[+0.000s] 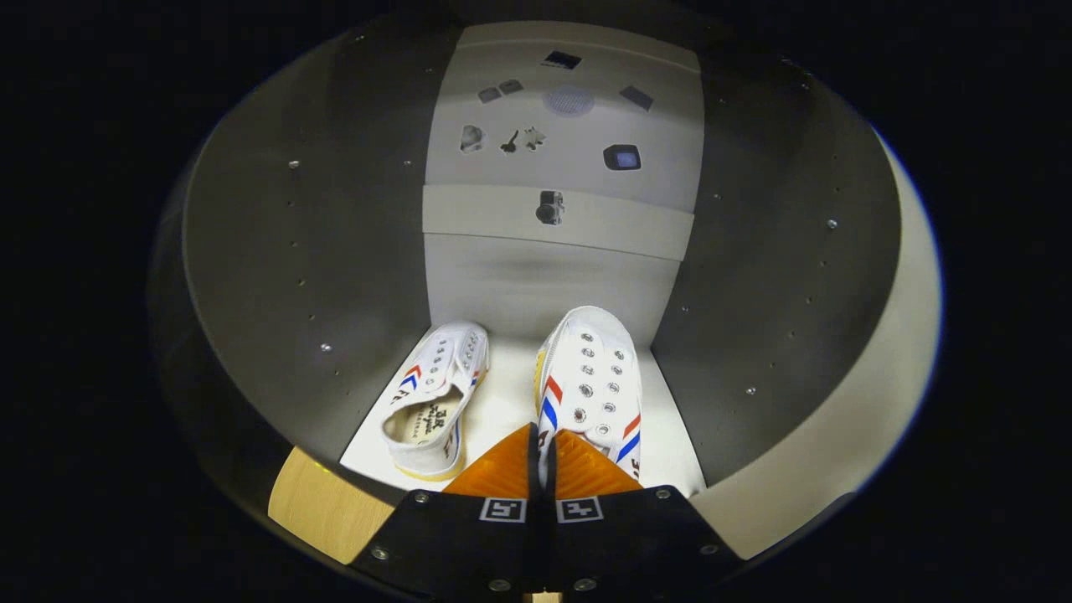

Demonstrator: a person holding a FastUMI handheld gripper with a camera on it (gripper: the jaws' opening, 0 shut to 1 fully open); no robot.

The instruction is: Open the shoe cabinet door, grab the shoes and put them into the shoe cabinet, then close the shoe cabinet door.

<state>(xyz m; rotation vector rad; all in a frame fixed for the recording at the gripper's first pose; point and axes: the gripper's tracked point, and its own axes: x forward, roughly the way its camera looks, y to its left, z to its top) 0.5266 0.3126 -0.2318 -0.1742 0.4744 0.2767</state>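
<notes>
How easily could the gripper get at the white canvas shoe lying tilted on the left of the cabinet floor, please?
Probably not yet: the gripper is shut on the right shoe. Once released, the left shoe lies apart with open floor around it.

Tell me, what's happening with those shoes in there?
A person is using a hand-held gripper to put shoes away in a shoe cabinet. Its door is open, because we can see right inside. Both white shoes are on the cabinet's light floor. The left shoe lies tilted, apart from the fingers. The right shoe is just ahead of the fingers, whose tips are nearly together on a thin part of its edge. The door hasn't been closed yet.
</notes>
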